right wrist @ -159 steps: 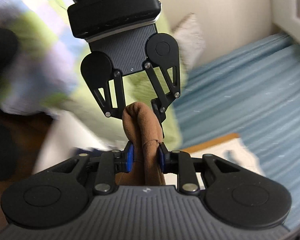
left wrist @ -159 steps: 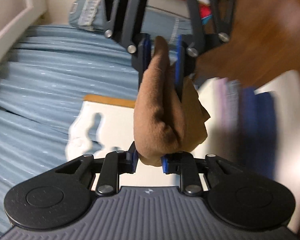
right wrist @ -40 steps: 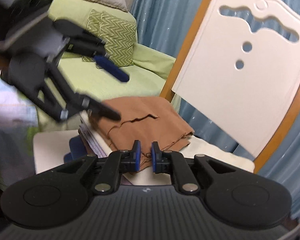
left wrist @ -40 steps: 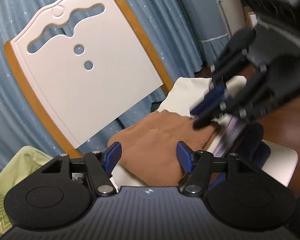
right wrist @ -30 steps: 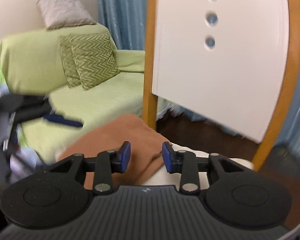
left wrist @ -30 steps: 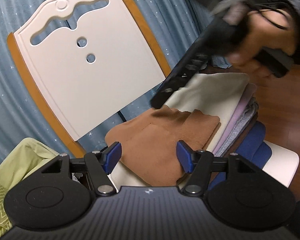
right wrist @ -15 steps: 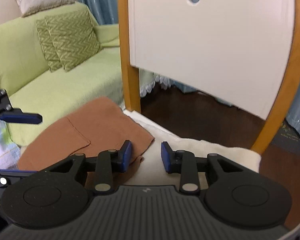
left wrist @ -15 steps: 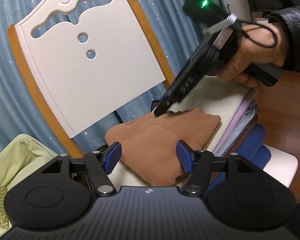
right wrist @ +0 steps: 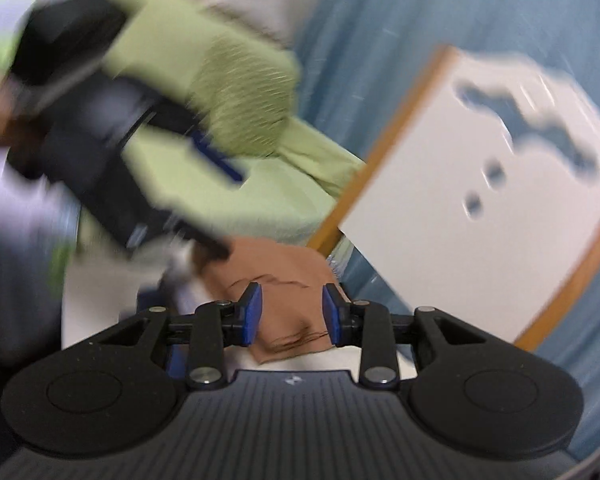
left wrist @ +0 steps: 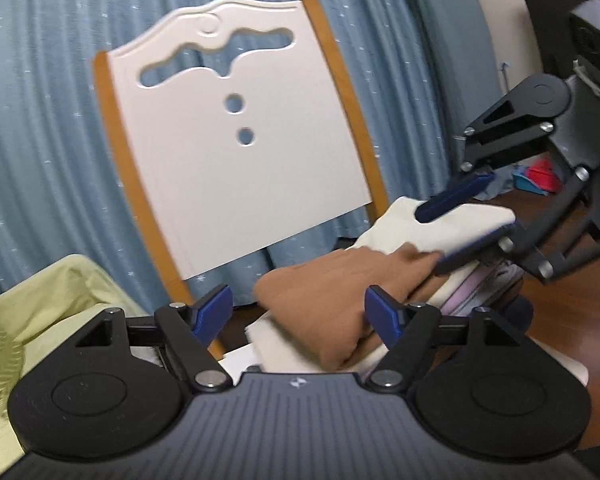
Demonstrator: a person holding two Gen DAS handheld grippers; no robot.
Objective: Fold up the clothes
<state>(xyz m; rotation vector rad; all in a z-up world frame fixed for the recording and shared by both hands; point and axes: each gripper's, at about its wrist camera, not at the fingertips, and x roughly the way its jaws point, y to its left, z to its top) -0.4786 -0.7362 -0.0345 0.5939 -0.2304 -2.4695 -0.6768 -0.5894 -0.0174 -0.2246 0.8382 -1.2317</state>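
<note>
- Two tools hang at the folded brown garment [left wrist: 332, 292], lower centre of the left view, on top of a stack of folded clothes [left wrist: 456, 236].
- Left tool [left wrist: 298, 312]: jaws opening, spread, gripping nothing.
- Right tool [right wrist: 292, 314]: part open, cloth lies between the pads, unpinched.
- Soft, light, limp cloth; likely best pinched at a corner or folded edge.
- Behind: white chair back [left wrist: 236, 128], blue curtain [left wrist: 40, 120], green sofa [right wrist: 228, 176].

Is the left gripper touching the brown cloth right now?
Cannot tell. In the left wrist view the left gripper is opening around the brown cloth, but no pad contact or gap shows plainly.
</note>
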